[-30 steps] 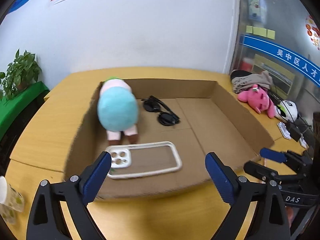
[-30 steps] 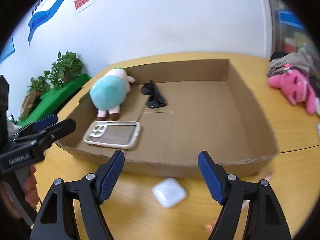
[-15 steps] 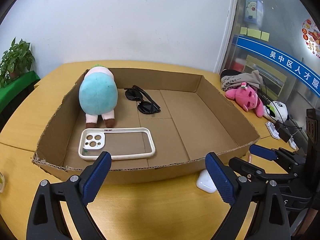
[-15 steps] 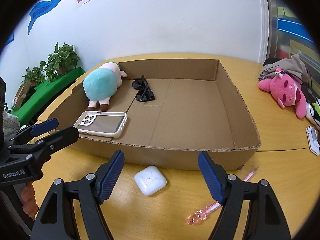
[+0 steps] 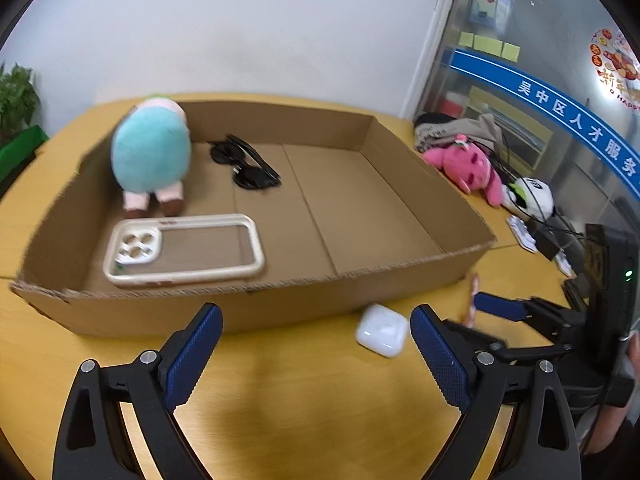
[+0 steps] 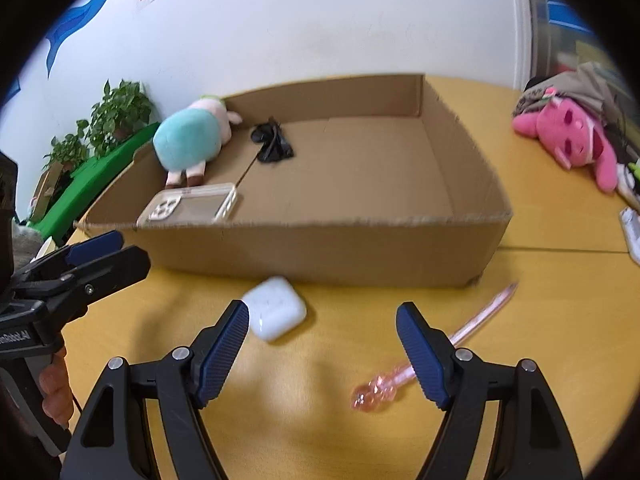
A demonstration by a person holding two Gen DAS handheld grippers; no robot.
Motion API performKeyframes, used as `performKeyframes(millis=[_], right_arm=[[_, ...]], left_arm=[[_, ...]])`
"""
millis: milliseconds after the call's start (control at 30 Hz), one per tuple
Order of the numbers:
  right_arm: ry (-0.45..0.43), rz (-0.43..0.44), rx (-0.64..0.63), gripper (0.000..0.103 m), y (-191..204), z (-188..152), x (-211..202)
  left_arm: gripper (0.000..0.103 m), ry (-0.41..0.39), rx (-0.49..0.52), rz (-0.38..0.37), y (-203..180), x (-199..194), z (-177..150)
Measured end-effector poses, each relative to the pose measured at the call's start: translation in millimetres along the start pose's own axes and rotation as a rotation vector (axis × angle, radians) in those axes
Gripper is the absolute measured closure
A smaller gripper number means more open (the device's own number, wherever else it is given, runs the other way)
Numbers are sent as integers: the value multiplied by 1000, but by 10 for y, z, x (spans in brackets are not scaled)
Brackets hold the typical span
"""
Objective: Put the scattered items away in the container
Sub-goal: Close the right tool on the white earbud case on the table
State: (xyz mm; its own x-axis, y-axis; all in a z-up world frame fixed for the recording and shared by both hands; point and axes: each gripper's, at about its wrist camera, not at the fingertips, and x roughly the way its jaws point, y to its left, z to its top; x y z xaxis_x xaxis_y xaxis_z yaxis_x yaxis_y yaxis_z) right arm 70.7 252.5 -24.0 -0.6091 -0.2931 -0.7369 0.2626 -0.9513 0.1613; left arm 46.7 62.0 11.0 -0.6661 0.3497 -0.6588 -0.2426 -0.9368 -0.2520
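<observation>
A shallow cardboard box (image 5: 280, 312) (image 6: 320, 248) holds a teal plush toy (image 5: 150, 156) (image 6: 188, 140), black sunglasses (image 5: 246, 168) (image 6: 272, 142) and a clear phone case (image 5: 184, 248) (image 6: 188, 208). On the yellow table in front of the box lie a white earbud case (image 5: 382, 330) (image 6: 276, 306) and a pink pen (image 6: 432, 352) (image 5: 473, 292). My left gripper (image 5: 316, 354) is open and empty, left of the earbud case. My right gripper (image 6: 322, 354) is open and empty above the table, with the earbud case near its left finger and the pen near its right finger.
A pink plush (image 5: 470, 168) (image 6: 572, 140), a panda toy (image 5: 530, 196), cloth and cables lie on the table right of the box. Green plants (image 6: 108, 120) stand at the left. The wall is behind the box.
Both grippers have pulled back from the box toward the table's front. The earbud case and pink pen now show larger and closer to the right gripper's fingers.
</observation>
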Motion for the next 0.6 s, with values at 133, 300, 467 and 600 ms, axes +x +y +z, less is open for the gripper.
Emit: performKeyframes(millis=[133,300,467,600], right_arm=[[39,58,-36,27,94,-39,120],[104,95,-101,27,296,-76,373],[105,83,-150,28,393,-62,509],[94,91,-155,45,374,-64,508]], left_arm=[[6,53,-8,-57,-24,104,-48],[6,110,10,-99,-47,194,-86],[6,175,75,-146,-132,327,-97],[6,225,126,-188,-217,469,-71]])
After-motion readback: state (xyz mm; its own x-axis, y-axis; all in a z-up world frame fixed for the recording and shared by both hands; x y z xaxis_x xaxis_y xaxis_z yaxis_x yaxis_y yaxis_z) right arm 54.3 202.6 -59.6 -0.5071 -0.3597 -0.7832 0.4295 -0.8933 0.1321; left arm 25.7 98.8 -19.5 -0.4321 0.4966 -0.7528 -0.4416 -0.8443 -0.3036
